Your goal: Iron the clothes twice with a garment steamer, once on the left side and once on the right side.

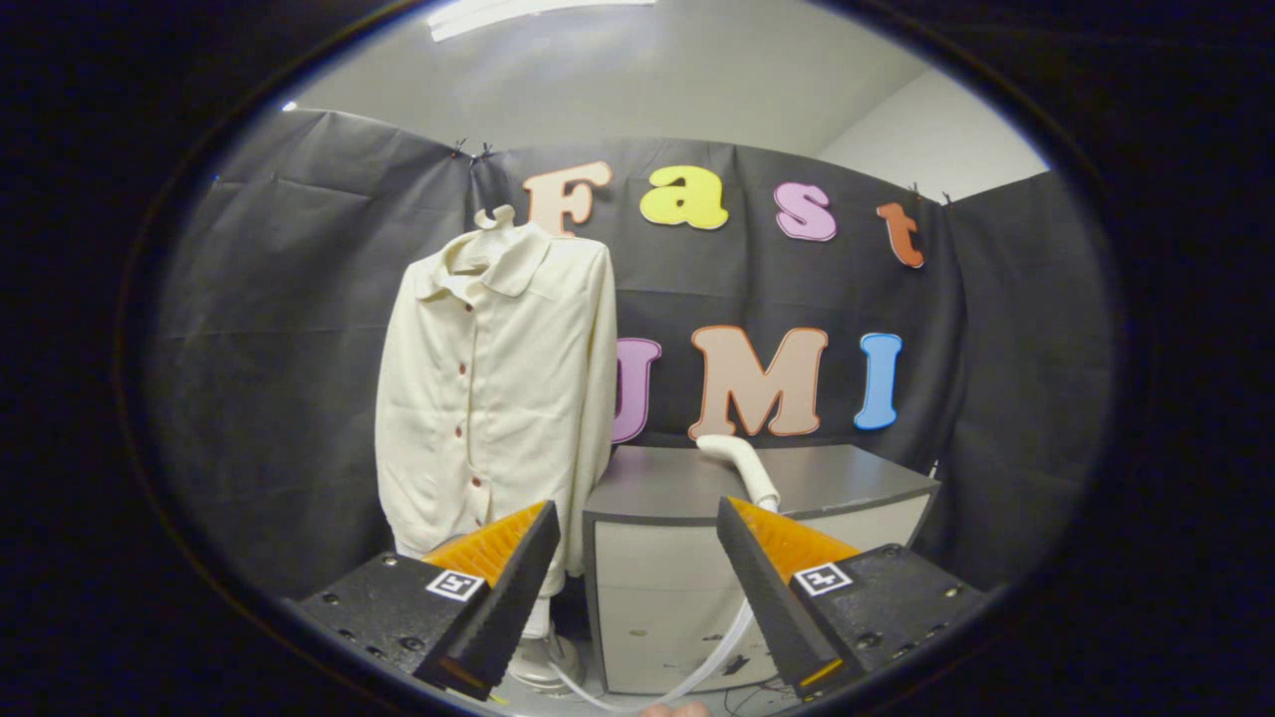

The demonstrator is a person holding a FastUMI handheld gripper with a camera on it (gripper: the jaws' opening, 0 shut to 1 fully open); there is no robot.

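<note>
A: Steamer point(742, 466), count?
B: One. Pale curved head lying on the cabinet point(697, 578) top, just beyond the claw's point(637, 528) right finger. One pale hose point(712, 662) runs from it down the cabinet front and curves toward the floor, passing between the fingers.

A: Claw, state?
B: One, two fingers spread wide apart. Nothing held, nothing touched. Cabinet front and hose show through the gap. One square marker on each finger block, two in all.

A: Clothes?
B: One shirt point(493, 388), cream, long-sleeved, collared, hung upright on one stand point(538, 652). Five dark buttons counted down the front. It hangs just beside the cabinet, beyond the left finger; the left fingertip overlaps its hem in the view, but I cannot tell any contact.

A: Stand?
B: Pale hook above the collar, pole and rounded base below the hem, on the floor beside the hose.

A: Containers?
B: One cabinet, grey tabletop, lighter front with a seam across it, closed. Contents cannot be told. On top, the steamer head alone.

A: Anything else?
B: One strip light point(518, 12) on the ceiling. A fingertip point(675, 709) shows at the very bottom, below the hose.
</note>
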